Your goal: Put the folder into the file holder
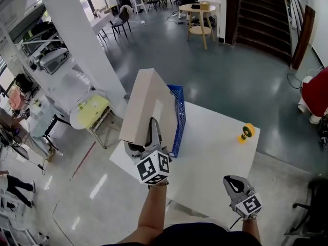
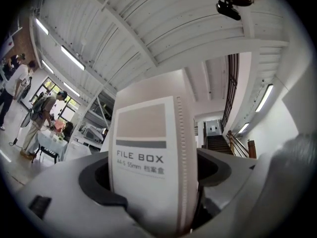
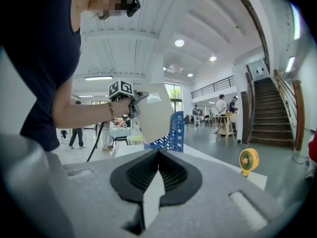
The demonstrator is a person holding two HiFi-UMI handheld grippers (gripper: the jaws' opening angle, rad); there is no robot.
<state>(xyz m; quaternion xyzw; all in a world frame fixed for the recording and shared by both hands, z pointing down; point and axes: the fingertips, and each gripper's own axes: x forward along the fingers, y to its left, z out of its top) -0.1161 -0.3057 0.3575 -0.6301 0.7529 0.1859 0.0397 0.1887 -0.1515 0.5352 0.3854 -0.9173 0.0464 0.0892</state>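
Note:
My left gripper point(image 1: 153, 131) is shut on the lower end of a beige file box point(image 1: 146, 104) and holds it up in the air, tilted, over the left end of the white table point(image 1: 215, 152). The box point(image 2: 148, 162) sits between the jaws, with its label reading FILE BOX. A blue perforated file holder point(image 1: 178, 118) stands on the table's left edge, right beside and partly behind the box. My right gripper point(image 1: 233, 182) hangs near the table's front right corner, shut and empty. From the right gripper view point(image 3: 158, 168), the box point(image 3: 156, 112) hangs just above the holder point(image 3: 171, 133).
A small yellow fan point(image 1: 247, 132) stands at the table's far right corner. A white column point(image 1: 82, 45) and a yellow-topped stool point(image 1: 92, 110) are on the floor to the left. A round wooden table point(image 1: 197, 15) and stairs point(image 1: 261, 19) lie further off.

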